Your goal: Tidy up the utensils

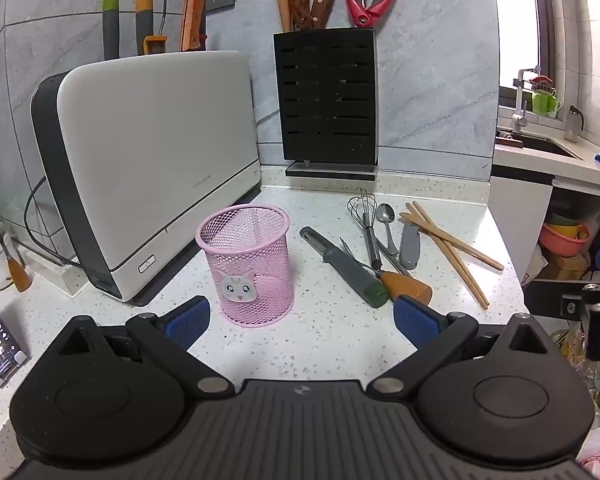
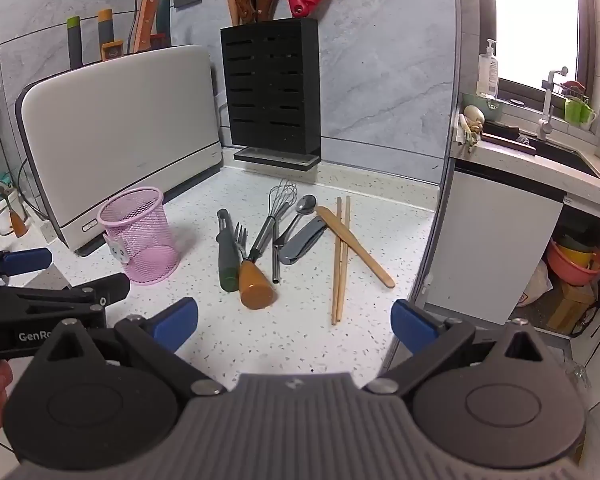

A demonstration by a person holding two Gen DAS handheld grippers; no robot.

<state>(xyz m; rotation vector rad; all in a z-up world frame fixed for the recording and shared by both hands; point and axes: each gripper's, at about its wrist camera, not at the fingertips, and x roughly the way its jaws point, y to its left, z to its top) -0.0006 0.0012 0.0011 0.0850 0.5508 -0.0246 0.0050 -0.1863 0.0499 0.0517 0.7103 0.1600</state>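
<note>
The pink wire-mesh cup (image 1: 246, 265), with a cat-face sticker, stands upright on the speckled white countertop (image 1: 320, 332). Right of the cup lie loose utensils: a green-handled peeler (image 1: 346, 267), whisk (image 2: 269, 222), spoon (image 2: 300, 212) and wooden chopsticks (image 2: 340, 260). The left gripper (image 1: 300, 316), partly lettered "GenRo", and the right gripper (image 2: 294, 320) both gape wide, empty.
</note>
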